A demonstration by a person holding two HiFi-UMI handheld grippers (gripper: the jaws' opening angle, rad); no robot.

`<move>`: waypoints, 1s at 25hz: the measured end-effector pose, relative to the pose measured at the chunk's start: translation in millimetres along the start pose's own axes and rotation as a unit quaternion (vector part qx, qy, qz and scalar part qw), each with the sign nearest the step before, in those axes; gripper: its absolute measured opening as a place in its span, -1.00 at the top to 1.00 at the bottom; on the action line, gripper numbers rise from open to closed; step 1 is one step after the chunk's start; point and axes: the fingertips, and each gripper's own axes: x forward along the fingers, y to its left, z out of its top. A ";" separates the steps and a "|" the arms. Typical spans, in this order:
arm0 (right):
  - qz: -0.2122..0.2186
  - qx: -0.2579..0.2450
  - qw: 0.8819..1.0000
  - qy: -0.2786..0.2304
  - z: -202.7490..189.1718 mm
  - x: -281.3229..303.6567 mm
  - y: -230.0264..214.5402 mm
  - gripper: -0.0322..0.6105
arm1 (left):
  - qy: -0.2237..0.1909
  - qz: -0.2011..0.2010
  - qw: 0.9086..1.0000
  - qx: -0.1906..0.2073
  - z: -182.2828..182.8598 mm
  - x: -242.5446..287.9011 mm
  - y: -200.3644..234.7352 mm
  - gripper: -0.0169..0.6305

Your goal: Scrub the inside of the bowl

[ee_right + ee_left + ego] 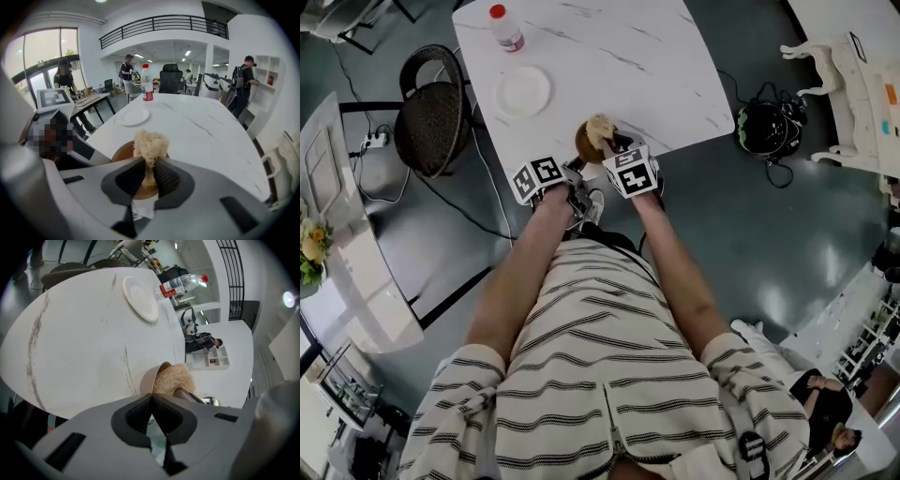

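Because the bowl [149, 379] sits right at the near edge of the table [84, 343], my left gripper [151, 401] is on it. Its jaws are pinched almost all the way together. The bowl's rim runs down into the spot where they meet, so I think they hold the rim.

My right gripper [150, 171] is closed on the scrubber [151, 143]. The scrubber is a pale bunch of stringy stuff, and its fluffy end sticks up over the bowl.

The bowl looks thin, hard and smooth, so I guess it is light. It could slide or tip off the edge if I push hard. The rim is the best place to hold it. The scrubber looks soft and squashy, and it will bend when I press. It is best to hold it low down, so the fluffy end can rub the inside.

I cannot see the bottom of the bowl, because my grippers cover it. The scrubber hides most of the inside too. I cannot see how much of the rim is in my left jaws.
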 end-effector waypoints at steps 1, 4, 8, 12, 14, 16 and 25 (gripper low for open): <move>0.001 -0.001 1.000 -0.001 2.1 1.6 0.2 0.70 | 0.000 0.000 1.000 0.000 0.4 0.8 -0.6 0.92; 0.003 -0.011 1.000 -0.001 7.1 6.1 3.2 0.70 | 0.000 -0.001 1.000 0.001 2.2 2.9 -1.7 0.93; 0.011 -0.027 1.000 -0.002 12.6 11.4 12.8 0.70 | 0.001 -0.003 1.000 0.002 5.8 3.5 -1.2 0.92; 0.024 -0.041 0.999 -0.004 15.4 13.7 21.6 0.71 | 0.000 -0.004 1.000 0.003 7.0 3.1 -2.4 0.92; 0.029 -0.051 0.998 -0.006 16.0 13.4 25.4 0.71 | 0.000 -0.004 1.000 0.004 7.4 3.2 -3.6 0.92; 0.035 -0.059 0.998 -0.004 14.3 12.8 29.2 0.71 | -0.001 -0.003 1.000 0.003 7.9 3.0 -3.6 0.92; 0.053 -0.083 0.995 0.017 3.2 5.5 32.5 0.72 | -0.006 -0.004 1.000 0.003 9.9 3.2 -3.6 0.92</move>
